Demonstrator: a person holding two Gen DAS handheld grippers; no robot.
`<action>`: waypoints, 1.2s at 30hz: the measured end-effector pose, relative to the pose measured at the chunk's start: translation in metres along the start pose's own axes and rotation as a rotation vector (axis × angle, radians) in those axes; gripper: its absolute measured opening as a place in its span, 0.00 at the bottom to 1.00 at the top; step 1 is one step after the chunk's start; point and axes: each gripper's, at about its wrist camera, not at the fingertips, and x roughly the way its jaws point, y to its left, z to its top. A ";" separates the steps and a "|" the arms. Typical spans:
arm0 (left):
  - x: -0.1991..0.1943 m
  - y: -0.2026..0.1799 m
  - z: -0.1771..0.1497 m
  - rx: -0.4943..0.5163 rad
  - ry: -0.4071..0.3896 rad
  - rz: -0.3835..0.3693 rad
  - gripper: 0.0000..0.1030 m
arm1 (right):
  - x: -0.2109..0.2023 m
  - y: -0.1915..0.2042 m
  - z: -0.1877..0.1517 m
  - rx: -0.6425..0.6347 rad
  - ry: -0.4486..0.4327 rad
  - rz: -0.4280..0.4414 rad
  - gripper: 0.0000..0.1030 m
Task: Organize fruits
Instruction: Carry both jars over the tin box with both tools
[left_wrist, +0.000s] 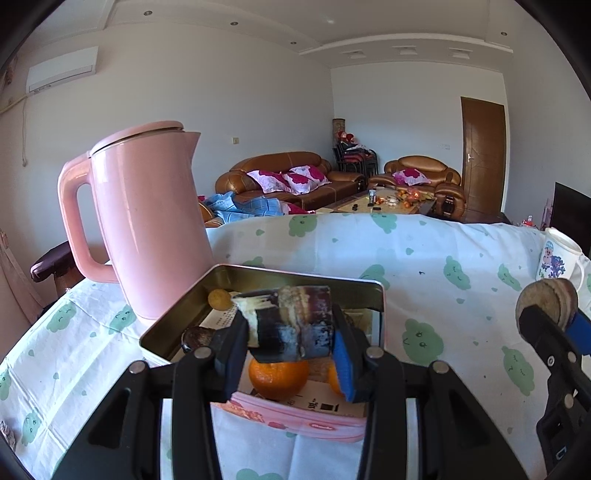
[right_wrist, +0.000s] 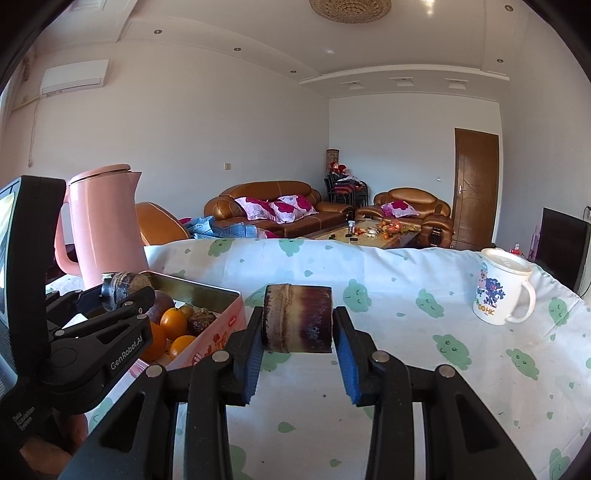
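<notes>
Oranges (left_wrist: 277, 376) already lay in the tin (left_wrist: 184, 317); the left gripper (left_wrist: 290, 332) at its six o'clock and the right gripper (right_wrist: 298, 325) at its three o'clock each clenched a sugarcane piece (left_wrist: 291, 321), both still to drop.

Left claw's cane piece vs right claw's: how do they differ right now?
The left cane piece hangs over the open tin, above an orange; the right cane piece is over bare tablecloth, beside the tin. The left one has a pale, ragged cut end; the right one looks cleaner cut. Both are short, dark purple, held crosswise in a shut claw: left claw, right claw.
</notes>
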 end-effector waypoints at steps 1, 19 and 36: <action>0.002 0.004 0.001 -0.005 0.002 0.003 0.41 | 0.001 0.004 0.000 -0.007 -0.002 0.005 0.37; 0.029 0.058 0.007 -0.087 0.028 0.040 0.41 | 0.017 0.059 0.006 -0.041 -0.011 0.081 0.37; 0.032 0.069 0.007 -0.080 0.030 0.062 0.41 | 0.027 0.078 0.009 -0.045 -0.018 0.112 0.37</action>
